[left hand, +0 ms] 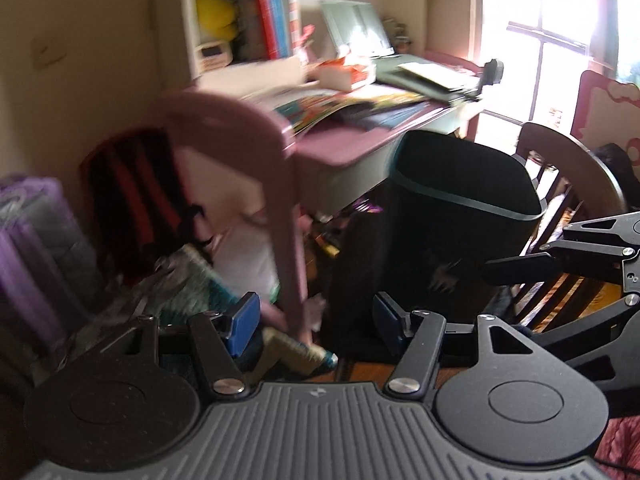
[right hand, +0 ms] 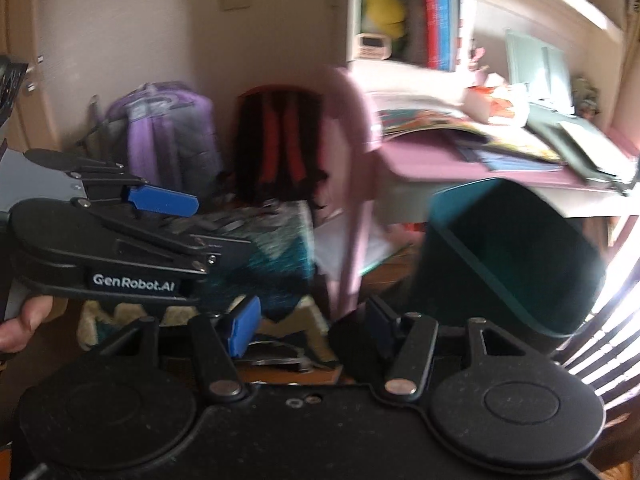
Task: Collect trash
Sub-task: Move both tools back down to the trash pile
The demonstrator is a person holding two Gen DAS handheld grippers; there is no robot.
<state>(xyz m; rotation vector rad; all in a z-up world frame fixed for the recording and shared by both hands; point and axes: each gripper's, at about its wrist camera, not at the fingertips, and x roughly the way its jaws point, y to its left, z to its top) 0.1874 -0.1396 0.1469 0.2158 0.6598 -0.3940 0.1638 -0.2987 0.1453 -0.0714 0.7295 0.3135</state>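
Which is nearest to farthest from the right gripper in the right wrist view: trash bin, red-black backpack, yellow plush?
From the right gripper:
1. trash bin, just ahead, to the right.
2. red-black backpack, against the wall behind the pink chair.
3. yellow plush, up on the shelf.

Dark open-topped trash bin (left hand: pixel 460 216) beside desk (left hand: pixel 340 152)

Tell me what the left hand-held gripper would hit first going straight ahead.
Probably the pink plastic chair's leg between the open left hand-held gripper fingers, though blur leaves depth unclear; the dark bin stands just right.
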